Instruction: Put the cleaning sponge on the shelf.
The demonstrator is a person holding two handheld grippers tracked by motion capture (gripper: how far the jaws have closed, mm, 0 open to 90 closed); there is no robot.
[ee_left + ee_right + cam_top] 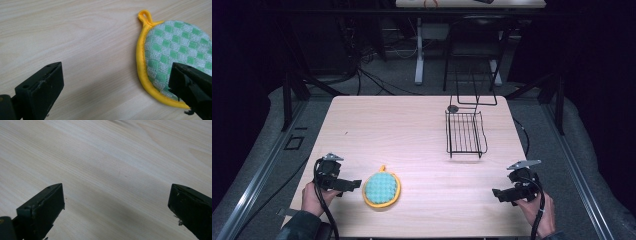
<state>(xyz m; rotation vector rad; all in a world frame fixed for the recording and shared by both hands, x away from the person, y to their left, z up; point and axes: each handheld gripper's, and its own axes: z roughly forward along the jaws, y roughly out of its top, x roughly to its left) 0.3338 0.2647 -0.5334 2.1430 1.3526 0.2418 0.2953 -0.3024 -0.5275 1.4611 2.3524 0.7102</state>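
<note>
Wide wooden table (412,130) under the lights, and towards its far right a black wire rack (465,132) sits alone. Near the front left lies the round green-and-white pot holder (382,188), yellow-trimmed, flat on the wood. The left gripper (354,184) is right beside it, jaws spread wide, nothing between them. Over at the right edge, the right gripper (497,193) is gaping too, above bare wood.

Pot holder (382,189) on worktop (412,135) at 7 o'clock; wire rack (465,134) at 2 o'clock, well apart. Left tongs (354,184) just beside pot holder, at its 9 o'clock.
</note>
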